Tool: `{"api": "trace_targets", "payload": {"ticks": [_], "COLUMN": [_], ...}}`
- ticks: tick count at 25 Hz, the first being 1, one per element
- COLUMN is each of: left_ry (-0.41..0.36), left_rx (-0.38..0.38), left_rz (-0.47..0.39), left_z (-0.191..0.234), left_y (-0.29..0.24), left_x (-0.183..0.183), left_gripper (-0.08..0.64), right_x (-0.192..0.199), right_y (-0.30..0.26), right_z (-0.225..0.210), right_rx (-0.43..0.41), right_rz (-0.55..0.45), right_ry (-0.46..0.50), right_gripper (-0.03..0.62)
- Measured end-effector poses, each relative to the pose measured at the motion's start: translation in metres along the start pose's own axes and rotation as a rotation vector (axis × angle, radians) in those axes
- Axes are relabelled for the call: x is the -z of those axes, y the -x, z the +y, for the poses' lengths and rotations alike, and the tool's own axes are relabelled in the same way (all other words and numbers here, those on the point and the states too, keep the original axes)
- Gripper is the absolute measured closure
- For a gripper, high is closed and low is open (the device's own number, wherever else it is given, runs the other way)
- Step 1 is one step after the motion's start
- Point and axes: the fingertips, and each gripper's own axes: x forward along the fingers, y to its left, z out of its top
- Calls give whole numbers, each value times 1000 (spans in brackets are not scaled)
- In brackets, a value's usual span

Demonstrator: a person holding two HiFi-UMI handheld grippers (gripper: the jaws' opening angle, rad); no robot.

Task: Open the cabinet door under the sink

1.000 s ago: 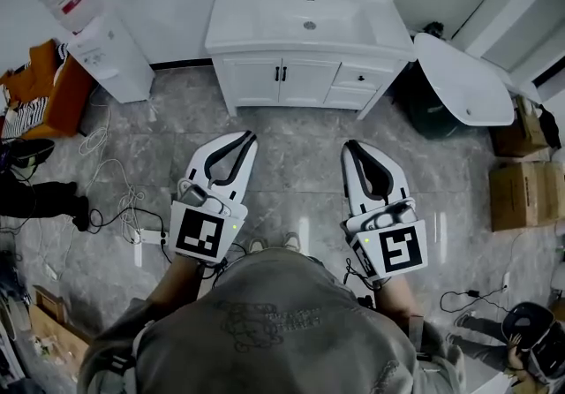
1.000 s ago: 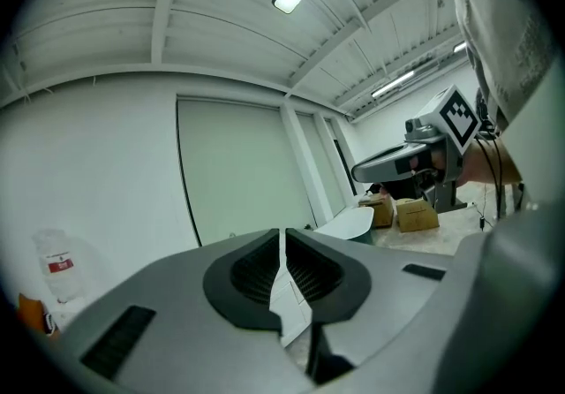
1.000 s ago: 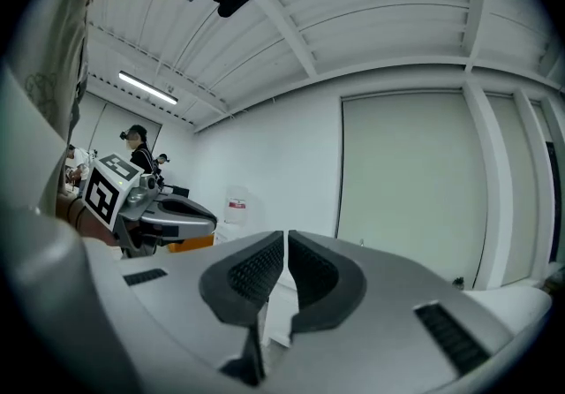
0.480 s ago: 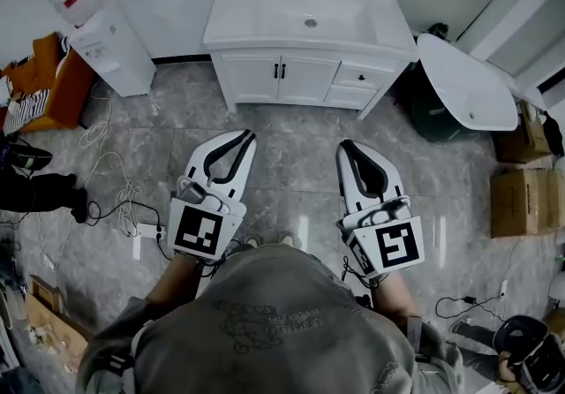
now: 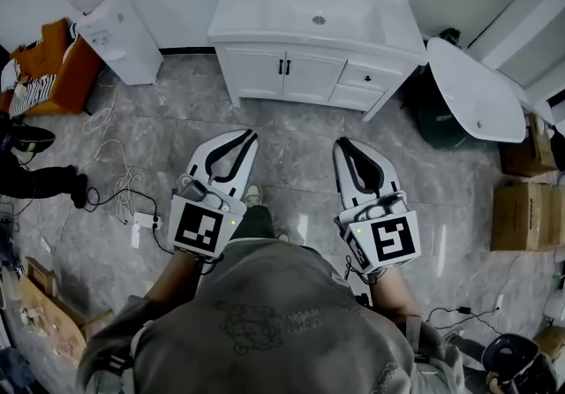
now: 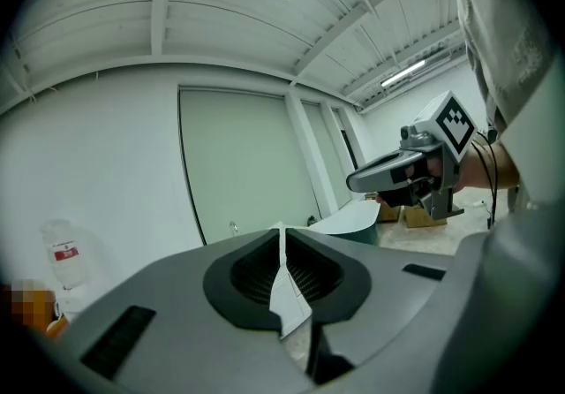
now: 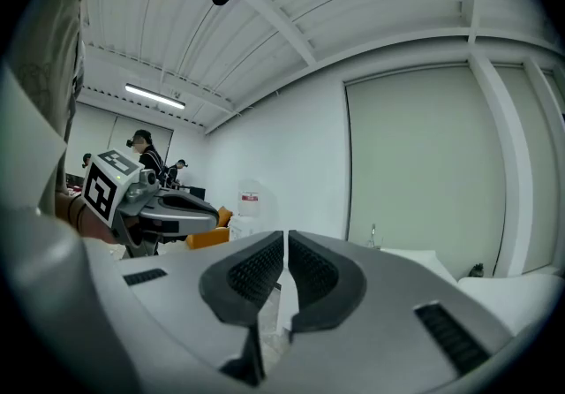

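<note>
The white vanity (image 5: 238,26) with its sink stands at the far wall. Below the sink, its two cabinet doors (image 5: 282,76) are closed, with dark handles (image 5: 284,67) at the middle seam. My left gripper (image 5: 250,134) and right gripper (image 5: 340,144) hover side by side over the tiled floor, well short of the cabinet, both pointing at it. Both are shut and hold nothing. In the left gripper view the jaws of that gripper (image 6: 281,230) meet in a line. The right gripper (image 7: 284,237) shows the same in its own view. Each view shows the other gripper beside it.
A water dispenser (image 5: 110,26) stands left of the vanity, with orange furniture (image 5: 53,74) further left. A white oval panel (image 5: 477,92) leans at the vanity's right, near cardboard boxes (image 5: 521,207). Cables (image 5: 115,180) and a power strip (image 5: 141,223) lie on the floor at left.
The person has stepped toward the vanity, and a foot now shows between the grippers. Both grippers moved slightly forward and lower, still shut.
</note>
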Motion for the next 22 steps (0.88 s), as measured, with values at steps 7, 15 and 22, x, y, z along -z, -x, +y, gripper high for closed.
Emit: {"api": "trace_targets", "payload": {"ticks": [7, 15, 22], "left_ry": [7, 20, 65], "left_rx": [4, 36, 62], "left_rz": [7, 3, -11], "left_z": [12, 40, 75], "left_y": [-22, -64, -103], "left_x": [13, 24, 38], "left_gripper": [528, 528, 528], "right_x": [9, 17, 32], "right_y": [-27, -68, -116], "right_z": [-13, -47, -85], "right_rx": [-6, 40, 84], "right_rz": [13, 33, 55], "right_ry": [-6, -38, -64], "right_gripper": [557, 557, 557]}}
